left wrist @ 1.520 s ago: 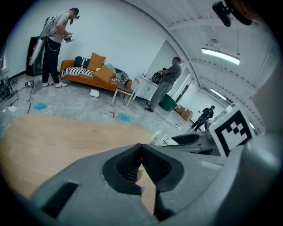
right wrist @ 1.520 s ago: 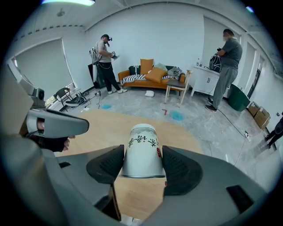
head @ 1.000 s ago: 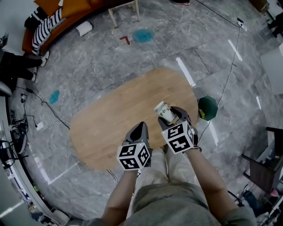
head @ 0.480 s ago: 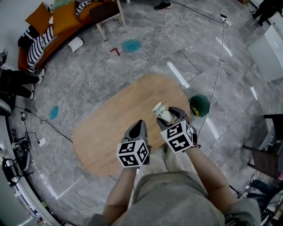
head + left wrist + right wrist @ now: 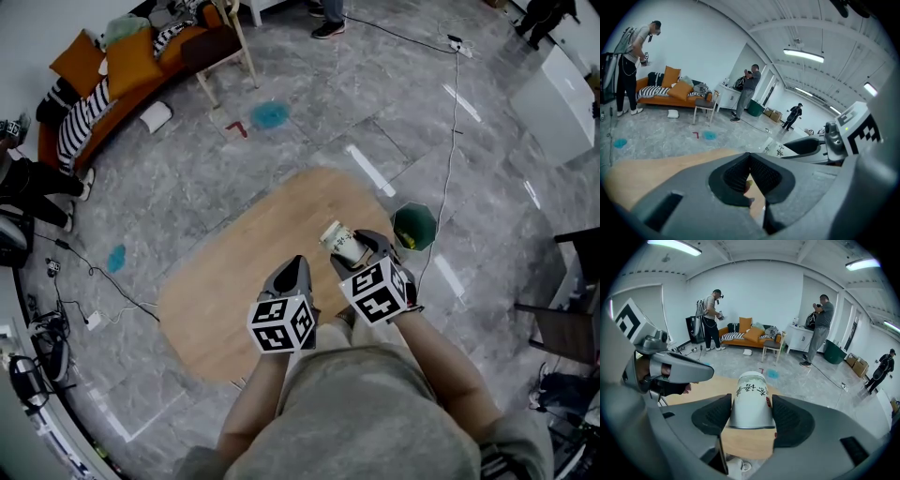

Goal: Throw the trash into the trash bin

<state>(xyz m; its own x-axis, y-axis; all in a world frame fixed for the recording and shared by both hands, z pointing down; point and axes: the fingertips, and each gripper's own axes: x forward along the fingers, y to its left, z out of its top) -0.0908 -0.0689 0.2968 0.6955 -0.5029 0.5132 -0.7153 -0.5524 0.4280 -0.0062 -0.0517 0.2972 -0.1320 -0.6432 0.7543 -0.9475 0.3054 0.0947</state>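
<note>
Wooden oval counter (image 5: 234, 281) on a grey stone floor (image 5: 187, 169). Dark green trash bin (image 5: 413, 227) stands open-topped on the floor just beside the counter's right edge, ahead-right of the right claw (image 5: 359, 251). Only the counter's edge lies between the claw and the bin. A cable (image 5: 450, 141) runs along the floor past the bin. Orange sofa (image 5: 131, 66), chair (image 5: 225, 42) and blue floor patch (image 5: 270, 114) well apart, far side. Person standing (image 5: 823, 329) in the background.

Right claw clenched on a white paper cup (image 5: 337, 239), pads on both of its sides, held over the counter's right end. The cup's long axis runs along the claw, pointing forward away from the person, with the far end angled slightly left in the head view. Can't tell if the far end is top or base.

Left claw (image 5: 293, 270) closed tip to tip, gripping nothing, just beside the right one over the counter's near edge.
</note>
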